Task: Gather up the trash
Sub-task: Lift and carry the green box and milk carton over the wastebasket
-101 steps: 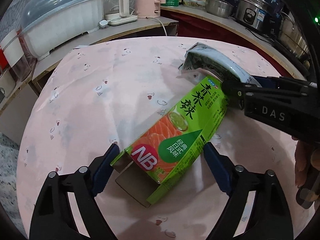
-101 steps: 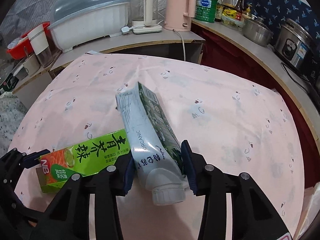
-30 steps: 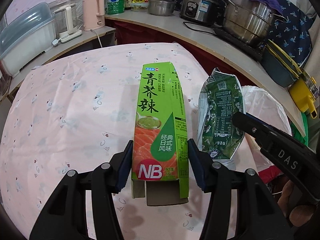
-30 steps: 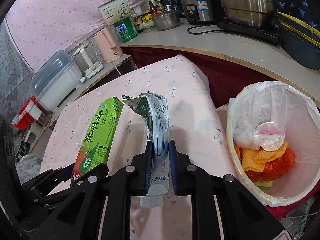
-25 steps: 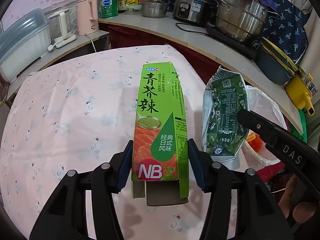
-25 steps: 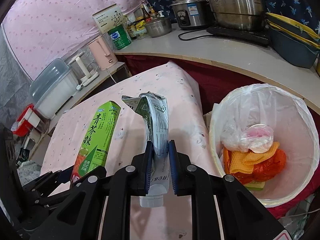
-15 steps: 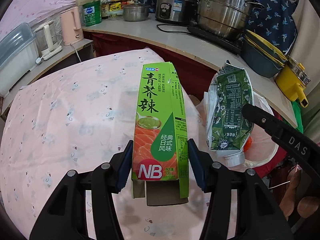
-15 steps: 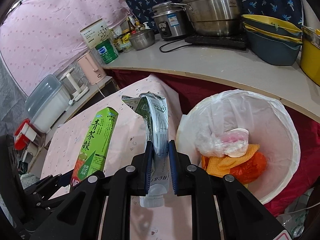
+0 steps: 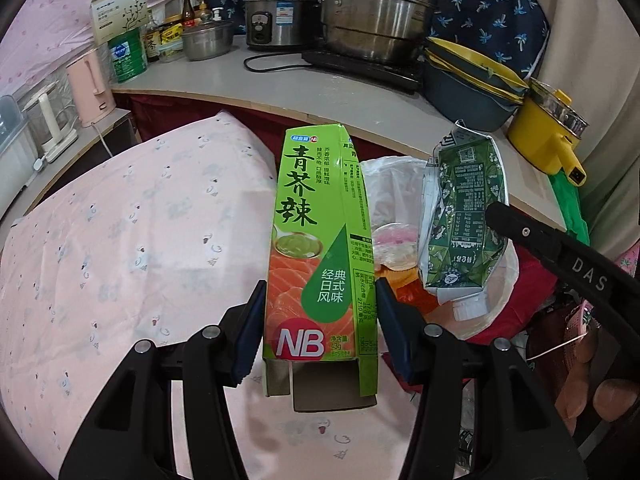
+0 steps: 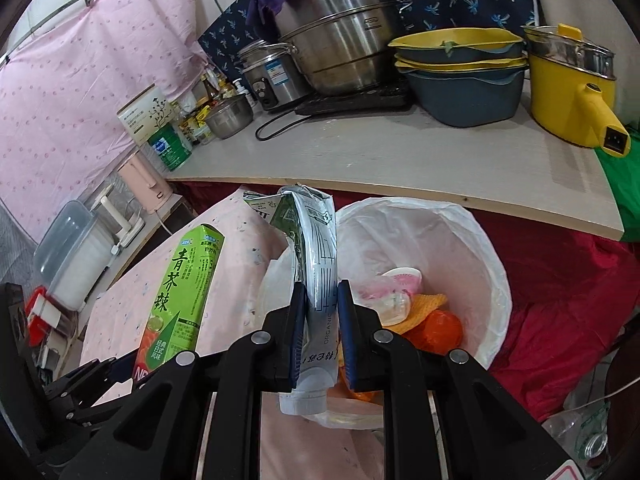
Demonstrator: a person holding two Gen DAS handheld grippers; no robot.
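Note:
My left gripper (image 9: 318, 330) is shut on a tall green wasabi box (image 9: 316, 240) and holds it upright in the air by the table's right edge. The box also shows in the right wrist view (image 10: 180, 292). My right gripper (image 10: 322, 336) is shut on a flattened green-and-white carton pouch (image 10: 316, 256) with a white spout, held over the near rim of the trash bin (image 10: 480, 248). The pouch also shows in the left wrist view (image 9: 464, 220). The bin, lined with a white bag (image 9: 384, 172), holds orange and pink trash.
A table with a pink cloth (image 9: 120, 240) lies to the left. A counter (image 10: 400, 160) behind the bin carries steel pots (image 10: 340, 40), stacked yellow and blue basins (image 10: 460, 80), a yellow pot (image 10: 568, 84) and a rice cooker (image 9: 272, 20). Red cloth (image 10: 560, 280) surrounds the bin.
Both grippers have carried their items rightward off the table toward the bin. The pouch now hangs over the bin's rim and the bin looks closer.

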